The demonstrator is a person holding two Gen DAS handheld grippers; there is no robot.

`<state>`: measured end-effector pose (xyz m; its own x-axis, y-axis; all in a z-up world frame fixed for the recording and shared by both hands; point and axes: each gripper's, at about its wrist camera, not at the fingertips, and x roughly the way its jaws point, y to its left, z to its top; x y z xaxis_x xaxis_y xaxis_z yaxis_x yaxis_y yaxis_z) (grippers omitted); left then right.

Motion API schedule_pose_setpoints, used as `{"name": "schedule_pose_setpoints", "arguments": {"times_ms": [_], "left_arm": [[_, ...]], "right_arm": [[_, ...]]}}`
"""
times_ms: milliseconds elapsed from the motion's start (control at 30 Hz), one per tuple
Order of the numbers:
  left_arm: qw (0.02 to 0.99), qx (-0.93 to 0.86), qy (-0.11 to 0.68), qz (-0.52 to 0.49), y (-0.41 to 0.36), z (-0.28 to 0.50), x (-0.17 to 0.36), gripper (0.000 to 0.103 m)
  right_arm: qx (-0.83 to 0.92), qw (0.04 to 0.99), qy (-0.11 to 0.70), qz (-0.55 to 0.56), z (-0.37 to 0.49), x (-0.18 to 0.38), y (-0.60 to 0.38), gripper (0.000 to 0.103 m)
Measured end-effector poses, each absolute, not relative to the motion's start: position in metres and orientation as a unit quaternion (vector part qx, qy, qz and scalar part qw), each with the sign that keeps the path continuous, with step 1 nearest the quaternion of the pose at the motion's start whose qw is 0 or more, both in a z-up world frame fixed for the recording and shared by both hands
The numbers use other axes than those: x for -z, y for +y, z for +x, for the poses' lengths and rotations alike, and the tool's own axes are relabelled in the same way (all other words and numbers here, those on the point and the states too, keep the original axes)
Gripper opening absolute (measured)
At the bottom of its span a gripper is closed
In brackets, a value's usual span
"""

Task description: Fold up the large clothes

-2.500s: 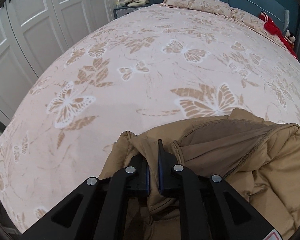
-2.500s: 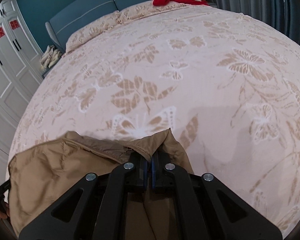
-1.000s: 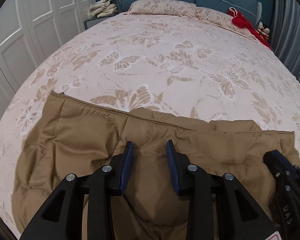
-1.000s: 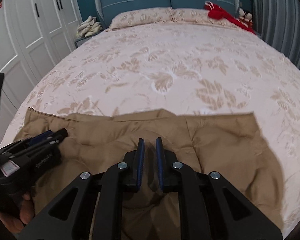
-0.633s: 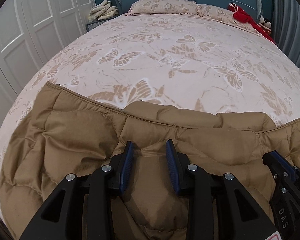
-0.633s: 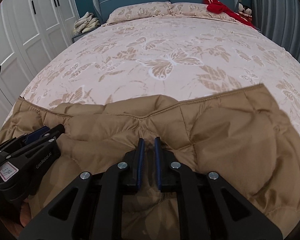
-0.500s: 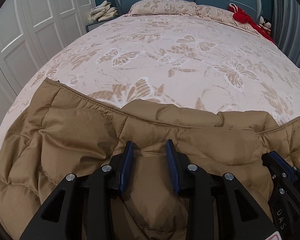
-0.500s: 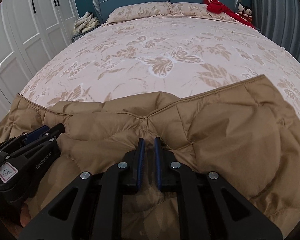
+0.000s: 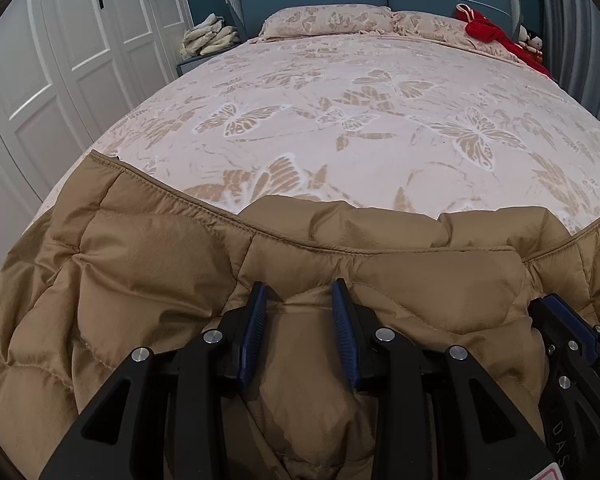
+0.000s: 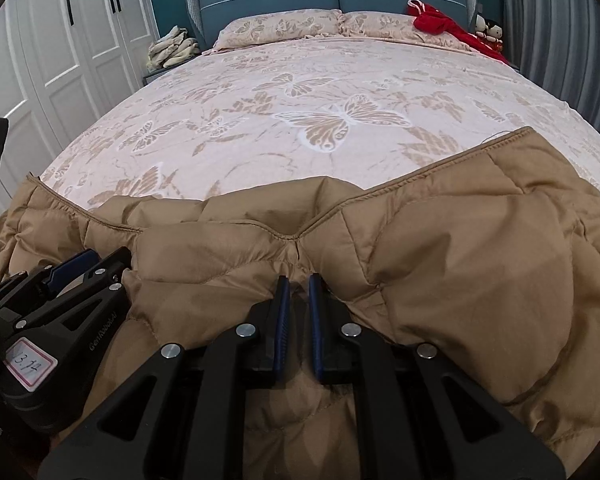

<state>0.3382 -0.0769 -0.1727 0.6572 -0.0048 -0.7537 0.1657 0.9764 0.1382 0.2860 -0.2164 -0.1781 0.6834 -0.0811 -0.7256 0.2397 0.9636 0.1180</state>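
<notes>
Left wrist: left claw (image 9: pixel 300 300) wide apart over jacket (image 9: pixel 148 264); only right wrist shows right claw (image 10: pixel 299 285) pinching it.

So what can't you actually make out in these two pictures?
- Lower part of the jacket: cut off by the bottom edge and covered by the left gripper in the left view.
- Right gripper: whether it pinches the cloth; fabric bulges between the jaws.
- Small dolls by the headboard: too small to make out.
- Bed: near end covered by the jacket.
</notes>
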Motion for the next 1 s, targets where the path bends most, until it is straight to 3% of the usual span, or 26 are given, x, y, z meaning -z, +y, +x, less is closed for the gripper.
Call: {"name": "schedule_pose_setpoints", "arguments": {"times_ms": [1000], "left_arm": [[0.910,0.027,0.395,0.121,-0.086,0.340,0.177,0.032]], "right_arm": [[0.106,0.917,0.376,0.082,0.292,0.183,-0.213,0.008]]}}
